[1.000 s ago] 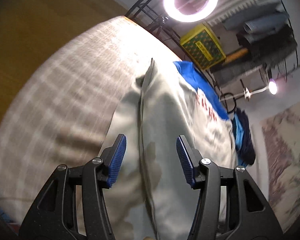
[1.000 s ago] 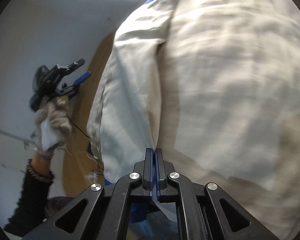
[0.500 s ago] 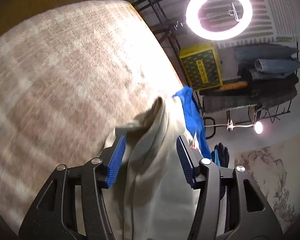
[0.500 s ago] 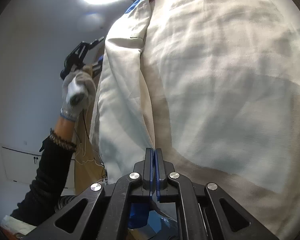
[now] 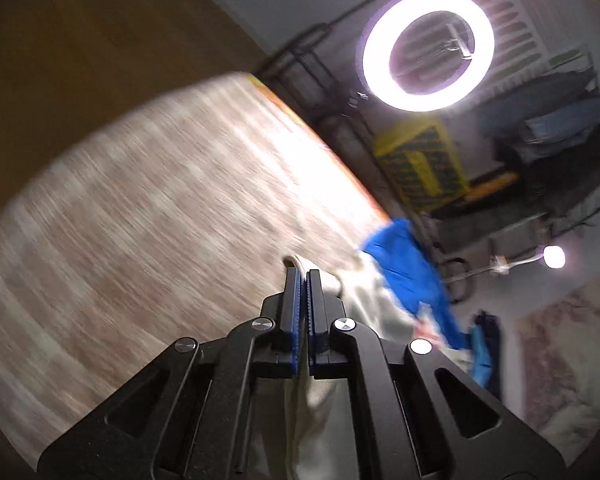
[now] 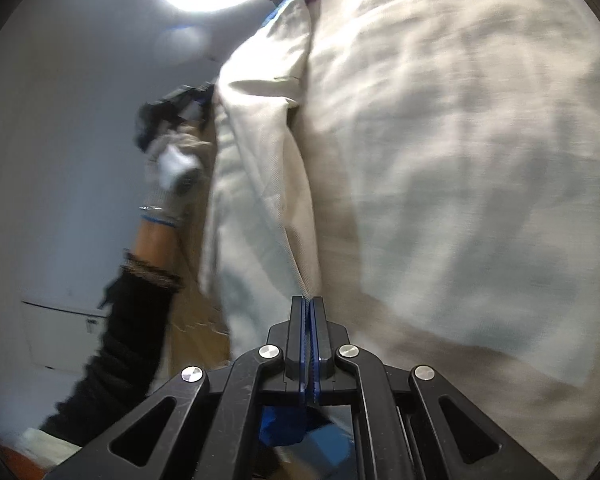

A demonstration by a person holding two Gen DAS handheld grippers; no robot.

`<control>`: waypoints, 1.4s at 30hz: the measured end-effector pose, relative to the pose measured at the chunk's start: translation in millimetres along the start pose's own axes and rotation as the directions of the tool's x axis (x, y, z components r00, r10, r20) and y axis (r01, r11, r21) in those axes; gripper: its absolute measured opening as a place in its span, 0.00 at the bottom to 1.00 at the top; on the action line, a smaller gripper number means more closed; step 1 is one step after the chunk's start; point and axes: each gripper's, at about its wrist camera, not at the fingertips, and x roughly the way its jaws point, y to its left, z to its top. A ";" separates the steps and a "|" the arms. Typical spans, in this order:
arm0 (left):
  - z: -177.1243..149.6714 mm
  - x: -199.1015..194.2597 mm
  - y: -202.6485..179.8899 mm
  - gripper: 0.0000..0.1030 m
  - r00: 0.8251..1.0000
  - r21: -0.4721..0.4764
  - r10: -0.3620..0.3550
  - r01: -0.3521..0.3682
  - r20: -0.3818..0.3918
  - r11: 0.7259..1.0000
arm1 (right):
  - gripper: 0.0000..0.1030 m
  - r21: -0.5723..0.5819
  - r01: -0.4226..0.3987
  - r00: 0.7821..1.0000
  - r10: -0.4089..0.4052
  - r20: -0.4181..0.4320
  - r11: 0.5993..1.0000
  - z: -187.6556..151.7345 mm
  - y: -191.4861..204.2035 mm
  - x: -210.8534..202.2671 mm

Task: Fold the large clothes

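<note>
The garment is a large cream shirt with a blue collar part and red lettering. It lies spread over a checked brown cloth. My left gripper is shut on a raised cream edge of the shirt, which bunches beside its blue pads. My right gripper is shut on another fold of the shirt, the cloth rising from its tips. In the right wrist view the left gripper shows at the shirt's far edge, held by a gloved hand with a dark sleeve.
A lit ring lamp stands beyond the bed's far edge. Beside it are a black rack, a yellow-green box and shelves with folded dark clothes. A small lamp glows at the right. Wooden floor lies left.
My left gripper moved along the shirt to its far edge and closed on it; it stood open before. The right gripper stayed shut on its fold, and the shirt lifted slightly.
</note>
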 end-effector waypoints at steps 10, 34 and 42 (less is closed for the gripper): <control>10.8 -73.1 6.3 0.01 0.995 0.071 0.090 -0.093 0.037 0.993 | 0.47 -0.143 0.067 0.995 -0.077 -0.065 0.987 -1.2 47.9 42.4; -288.8 -202.5 31.6 0.58 0.883 -0.034 -0.047 0.036 -0.466 0.999 | 0.39 -0.178 0.046 0.995 -0.061 -0.084 0.983 -27.6 30.9 41.9; -295.0 -192.1 17.9 0.25 0.878 0.042 -0.004 0.027 -0.478 0.999 | 0.26 -0.139 0.016 0.995 -0.030 -0.099 0.990 -30.7 26.6 48.2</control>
